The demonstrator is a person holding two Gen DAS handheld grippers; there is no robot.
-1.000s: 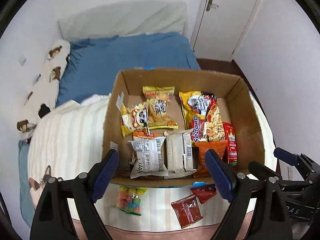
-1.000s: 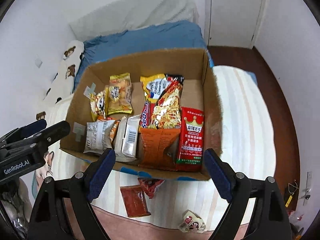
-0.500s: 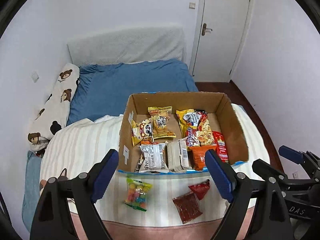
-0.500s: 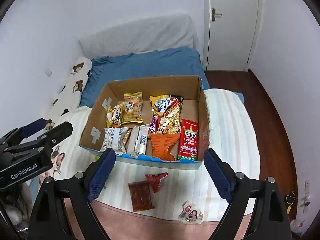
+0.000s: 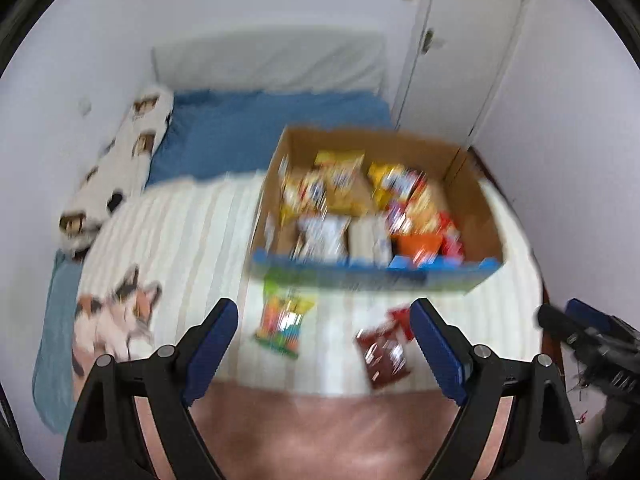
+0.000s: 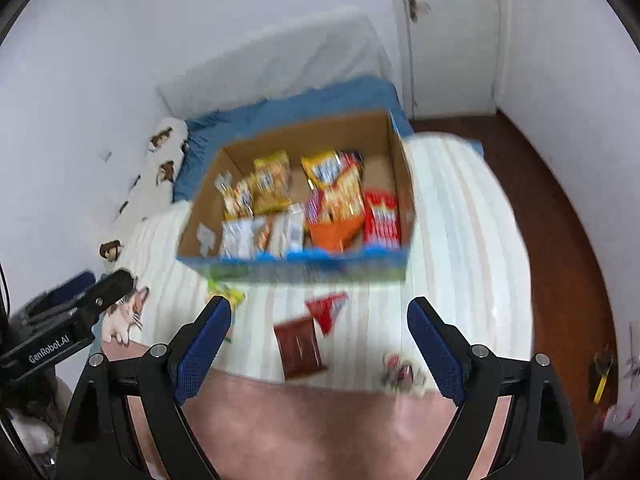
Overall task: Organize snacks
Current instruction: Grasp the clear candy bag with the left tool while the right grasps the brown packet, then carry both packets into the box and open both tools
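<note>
A cardboard box (image 5: 476, 204) (image 6: 402, 184) holding several snack packets sits on a striped blanket (image 5: 180, 236) (image 6: 460, 220). In front of it lie a colourful candy bag (image 5: 282, 320), a brown packet (image 5: 382, 354) (image 6: 300, 346), a red packet (image 5: 400, 316) (image 6: 328, 308) and a small white-red packet (image 6: 400, 372). My left gripper (image 5: 324, 340) is open and empty, well back from the loose packets. My right gripper (image 6: 320, 340) is open and empty too, above the brown packet. Both views are blurred.
The bed has a blue sheet (image 5: 260, 128), a bear-print pillow (image 5: 120, 168) at left and a cat picture (image 5: 116, 320) on the blanket. A white door (image 6: 452, 36) and dark wood floor (image 6: 560, 208) lie to the right.
Both grippers have pulled back and up from the box over the last second, so the box looks smaller and the loose packets on the blanket show in front. Jaws stay open.
</note>
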